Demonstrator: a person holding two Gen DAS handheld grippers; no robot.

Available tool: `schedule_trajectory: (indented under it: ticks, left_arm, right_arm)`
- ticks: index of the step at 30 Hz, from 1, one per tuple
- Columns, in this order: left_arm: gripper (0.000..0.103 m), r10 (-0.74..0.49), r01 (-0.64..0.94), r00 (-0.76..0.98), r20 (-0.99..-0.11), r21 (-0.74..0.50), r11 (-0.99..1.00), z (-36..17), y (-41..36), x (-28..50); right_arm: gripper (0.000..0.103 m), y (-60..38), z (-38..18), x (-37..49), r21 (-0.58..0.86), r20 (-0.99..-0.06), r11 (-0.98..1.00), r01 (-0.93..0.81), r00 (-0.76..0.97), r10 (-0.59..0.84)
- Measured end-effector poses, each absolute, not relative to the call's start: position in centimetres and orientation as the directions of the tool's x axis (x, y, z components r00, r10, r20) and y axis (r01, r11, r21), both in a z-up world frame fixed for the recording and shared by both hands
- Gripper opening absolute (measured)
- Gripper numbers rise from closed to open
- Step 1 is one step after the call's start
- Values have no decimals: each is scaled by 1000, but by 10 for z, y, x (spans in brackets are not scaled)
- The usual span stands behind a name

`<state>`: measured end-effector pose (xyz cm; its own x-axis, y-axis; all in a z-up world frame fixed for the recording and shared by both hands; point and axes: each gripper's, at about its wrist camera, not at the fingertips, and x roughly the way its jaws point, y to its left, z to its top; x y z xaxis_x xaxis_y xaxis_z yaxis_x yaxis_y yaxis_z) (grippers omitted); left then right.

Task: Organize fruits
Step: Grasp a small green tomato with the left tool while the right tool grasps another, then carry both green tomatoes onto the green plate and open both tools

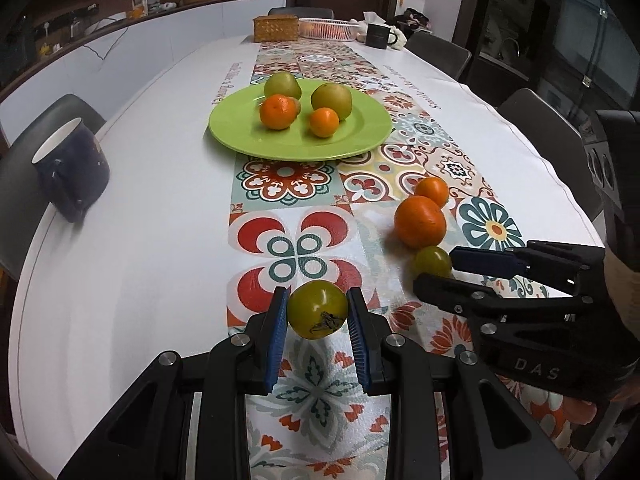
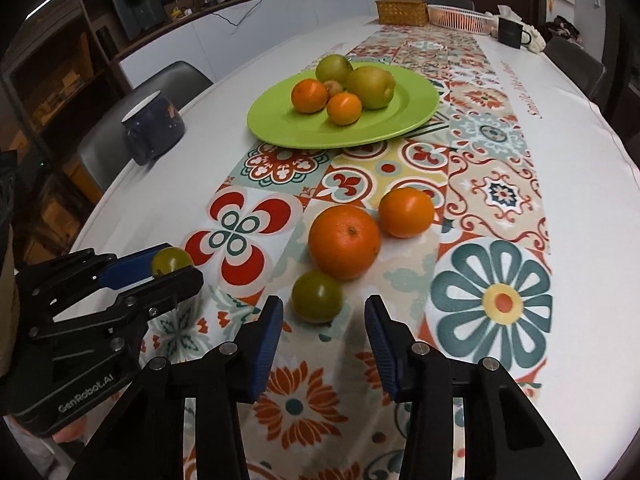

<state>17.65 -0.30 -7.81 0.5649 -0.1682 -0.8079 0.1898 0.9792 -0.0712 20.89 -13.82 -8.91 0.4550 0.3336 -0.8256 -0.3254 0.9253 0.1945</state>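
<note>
Patterned tablecloth (image 2: 500,184): left claw (image 1: 318,314) clamps green tomato (image 1: 318,314); right claw (image 2: 324,322) gapes, second tomato (image 2: 316,296) between fingertips.

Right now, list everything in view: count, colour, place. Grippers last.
Plate: one, lime green, mid-table on the patterned runner.
Fruit on plate: two orange, two green, plus a small brownish one half hidden between them.
Loose fruit on runner: two orange, one green.
Mug: one, dark blue, near the table's left edge.
Far end: woven box, white basket, dark mug.
Chairs: several, grey, around the table.
Left gripper: shut on a green fruit.
Right gripper: open, near the loose green fruit.
</note>
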Motion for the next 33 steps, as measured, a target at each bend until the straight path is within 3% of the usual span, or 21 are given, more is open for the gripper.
schedule_trajectory:
  ticks: [7, 33]
  left_arm:
    - [29, -170, 186, 567, -806, -76, 980, -80, -1, 178]
    - [29, -172, 206, 681, -712, -38, 978, -13, 2, 213]
  right_arm:
    - [29, -130, -94, 212, 170, -835, 927, -334, 450, 315]
    - [29, -134, -29, 230, 163, -737, 919, -358, 575, 354]
